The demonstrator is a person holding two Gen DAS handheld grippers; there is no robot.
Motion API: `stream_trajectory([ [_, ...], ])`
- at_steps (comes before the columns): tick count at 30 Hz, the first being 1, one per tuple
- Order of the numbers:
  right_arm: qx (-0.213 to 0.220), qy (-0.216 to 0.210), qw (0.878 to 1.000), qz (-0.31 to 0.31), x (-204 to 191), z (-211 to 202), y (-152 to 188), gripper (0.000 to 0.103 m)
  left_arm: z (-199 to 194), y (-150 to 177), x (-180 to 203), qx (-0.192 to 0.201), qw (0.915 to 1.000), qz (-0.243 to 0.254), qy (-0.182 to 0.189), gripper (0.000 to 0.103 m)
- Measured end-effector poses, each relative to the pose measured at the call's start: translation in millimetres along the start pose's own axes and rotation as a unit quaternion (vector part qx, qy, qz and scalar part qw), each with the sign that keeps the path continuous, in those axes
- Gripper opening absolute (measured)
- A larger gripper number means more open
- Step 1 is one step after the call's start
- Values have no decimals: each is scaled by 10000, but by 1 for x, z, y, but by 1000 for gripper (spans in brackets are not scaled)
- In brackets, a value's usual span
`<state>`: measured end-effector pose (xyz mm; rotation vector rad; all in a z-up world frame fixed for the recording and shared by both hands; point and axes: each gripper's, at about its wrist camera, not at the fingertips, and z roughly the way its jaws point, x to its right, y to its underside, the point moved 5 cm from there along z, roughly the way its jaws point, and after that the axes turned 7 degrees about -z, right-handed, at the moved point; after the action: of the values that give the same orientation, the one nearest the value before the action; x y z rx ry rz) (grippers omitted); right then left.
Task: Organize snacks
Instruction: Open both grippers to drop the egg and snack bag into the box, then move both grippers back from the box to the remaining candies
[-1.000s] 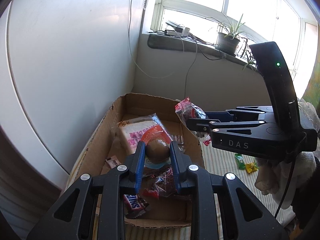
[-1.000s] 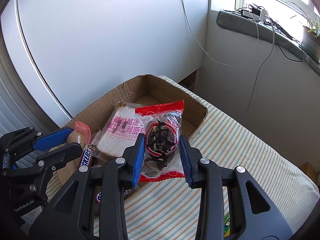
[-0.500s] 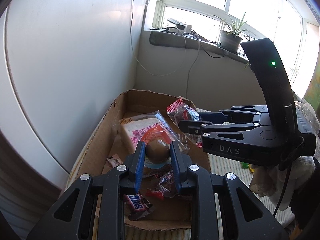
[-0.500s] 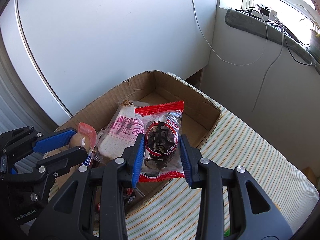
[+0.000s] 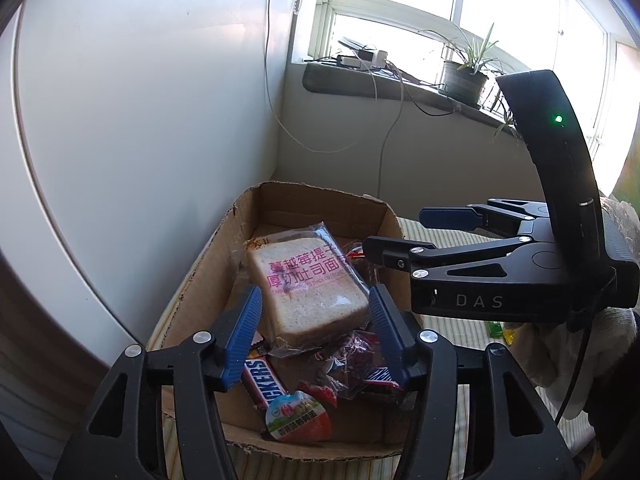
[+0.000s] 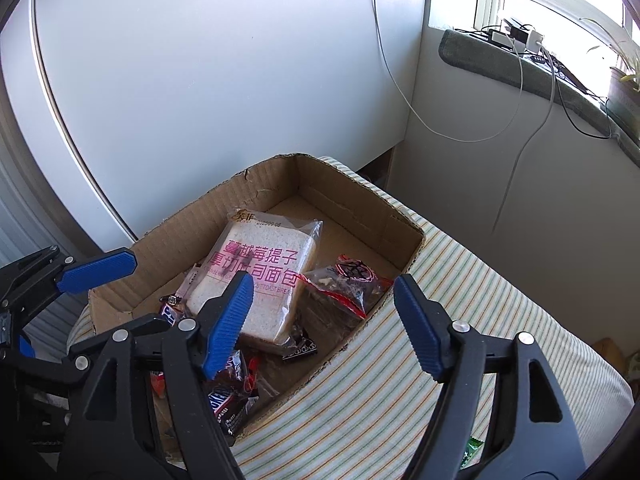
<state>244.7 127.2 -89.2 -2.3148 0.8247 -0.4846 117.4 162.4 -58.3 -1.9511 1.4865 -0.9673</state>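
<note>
- Your left gripper (image 5: 314, 334) stood wide apart over the near end of the cardboard box (image 5: 208, 264), with nothing between its blue pads (image 5: 244, 336).
- The wrapped cranberry toast bread (image 5: 308, 284) lay in the box just ahead of those pads, tilted, with its near edge resting on other packets.
- Below the left gripper, at the box's near wall, sat a sealed egg cup with a picture lid (image 5: 298, 420), a Snickers bar (image 5: 264, 380) to its left and a second chocolate bar (image 5: 378, 378) to its right.
- Your right gripper (image 6: 320, 320) was also spread wide and empty, reaching in over the box's right wall.
- The red-edged clear packet of dark cake (image 6: 348, 284) lay in the box just ahead, between the right gripper's pads, against the right wall and beside the bread.
- A striped cloth (image 6: 400, 380) covered the surface under the box.
- A potted plant (image 5: 466, 76) stood on the windowsill far ahead.
</note>
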Motion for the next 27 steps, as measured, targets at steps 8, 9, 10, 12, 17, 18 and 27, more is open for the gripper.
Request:
stream_trajectory([
  [8, 62, 201, 9997, 112, 11, -12, 4, 86, 2, 1, 0, -90, 9999, -51, -135, 79],
  [9, 75, 220, 9996, 131, 13, -14, 5, 86, 2, 1, 1, -91, 9999, -45, -133, 79],
  [10, 81, 232, 9996, 154, 15, -16, 6, 86, 2, 1, 2, -90, 9999, -36, -139, 79],
  [12, 88, 260, 9994, 190, 19, -20, 9, 86, 0, 2, 5, -80, 9999, -28, -129, 79],
  [17, 187, 326, 9989, 298, 30, -36, 16, 86, -3, 4, 17, -68, 9999, 46, -89, 79],
  [18, 208, 335, 9987, 322, 33, -40, 18, 86, -3, 4, 19, -60, 9999, 66, -78, 79],
  [27, 339, 501, 9966, 567, 62, -71, 42, 86, -7, 5, 50, -13, 9997, 233, 123, 79],
])
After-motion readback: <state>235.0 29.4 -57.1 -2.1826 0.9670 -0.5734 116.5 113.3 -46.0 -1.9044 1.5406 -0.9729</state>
